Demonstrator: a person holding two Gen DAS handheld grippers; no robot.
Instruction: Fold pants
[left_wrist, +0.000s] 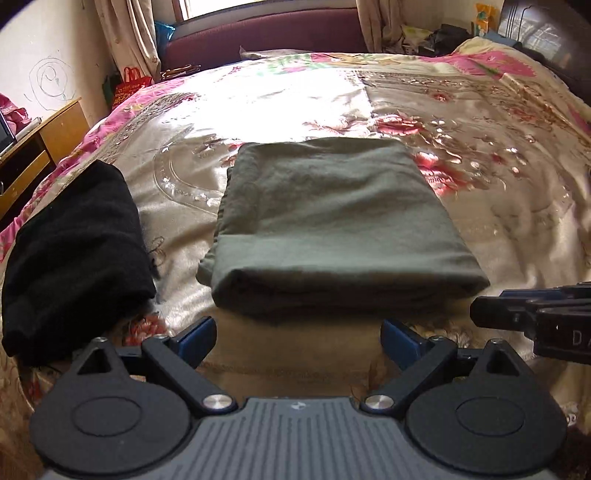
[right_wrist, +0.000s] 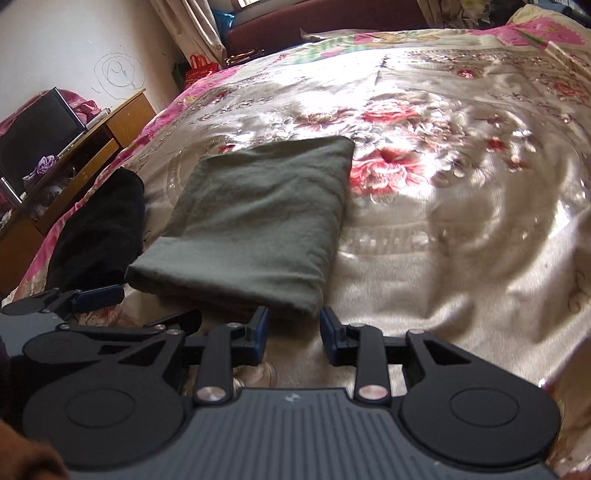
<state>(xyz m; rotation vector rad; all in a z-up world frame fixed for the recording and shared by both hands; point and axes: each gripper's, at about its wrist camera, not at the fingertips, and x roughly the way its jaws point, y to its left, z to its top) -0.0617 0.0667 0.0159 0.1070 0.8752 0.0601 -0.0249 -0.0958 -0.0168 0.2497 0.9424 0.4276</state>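
The grey-green pants (left_wrist: 332, 221) lie folded into a flat rectangle on the floral bedspread (left_wrist: 498, 221); they also show in the right wrist view (right_wrist: 255, 218). My left gripper (left_wrist: 299, 339) is open and empty, just short of the fold's near edge. My right gripper (right_wrist: 293, 328) is open with a narrower gap, empty, at the near right corner of the pants. The right gripper also shows in the left wrist view (left_wrist: 480, 314), to the right. The left gripper shows in the right wrist view (right_wrist: 110, 293), at the left.
A folded black garment (left_wrist: 77, 251) lies on the bed left of the pants, also in the right wrist view (right_wrist: 99, 229). A wooden bedside cabinet (right_wrist: 92, 147) stands left of the bed. A maroon sofa (left_wrist: 266, 33) and curtains are beyond the far edge.
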